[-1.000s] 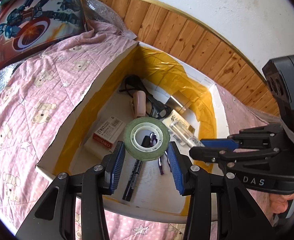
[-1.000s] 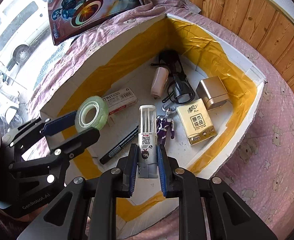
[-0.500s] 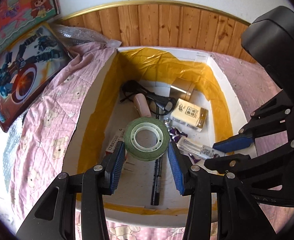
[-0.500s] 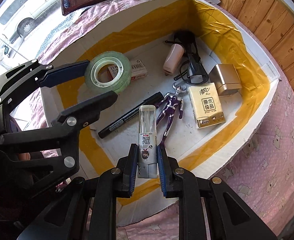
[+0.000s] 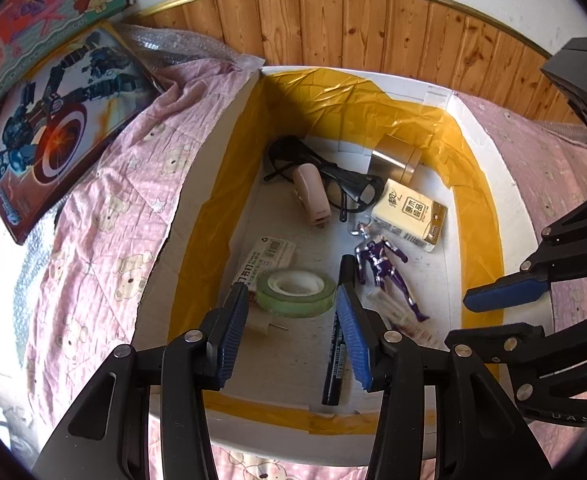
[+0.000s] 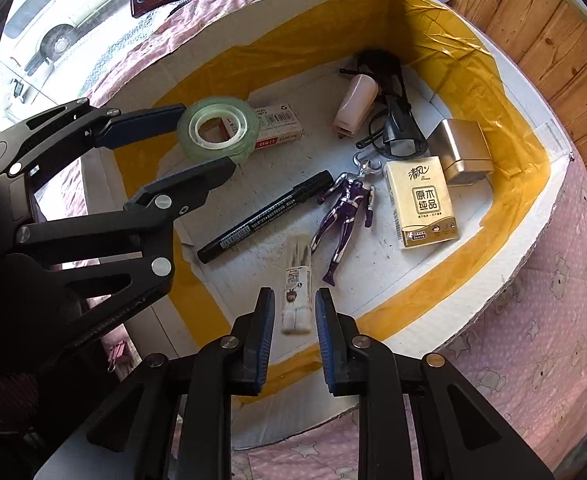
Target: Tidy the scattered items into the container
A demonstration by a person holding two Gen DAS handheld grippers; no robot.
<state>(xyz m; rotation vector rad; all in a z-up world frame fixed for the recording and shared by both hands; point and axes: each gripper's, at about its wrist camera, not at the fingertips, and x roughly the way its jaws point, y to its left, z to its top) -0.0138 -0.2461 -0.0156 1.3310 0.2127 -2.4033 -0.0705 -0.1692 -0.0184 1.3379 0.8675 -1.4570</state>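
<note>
A white foam box (image 5: pixel 493 152) lined with yellow tape sits on a pink quilt. My left gripper (image 5: pixel 291 295) hangs over its near left part, jaws opening. The green tape roll (image 5: pixel 293 294) lies below on a staples box (image 5: pixel 269 256), free of the pads. My right gripper (image 6: pixel 294 296) points down into the box (image 6: pixel 473 292), jaws opening. A clear tube (image 6: pixel 296 300), blurred, is between the pads with a gap on each side. From the right wrist view, the tape roll (image 6: pixel 218 128) sits just past the left gripper (image 6: pixel 205 138).
Inside the box lie a black marker (image 6: pixel 265 216), a purple figure (image 6: pixel 345 216), a tissue pack (image 6: pixel 421 204), a gold box (image 6: pixel 463 152), a pink stapler (image 5: pixel 311 196) and black glasses (image 5: pixel 333 184). Toy boxes (image 5: pixel 53 128) rest on the quilt (image 5: pixel 113 240) at the left. Wood panelling (image 5: pixel 373 28) stands behind.
Both grippers have let go. The tape roll has dropped from the left pads onto the staples box. The right pads have parted and the tube is slipping down, blurred.
</note>
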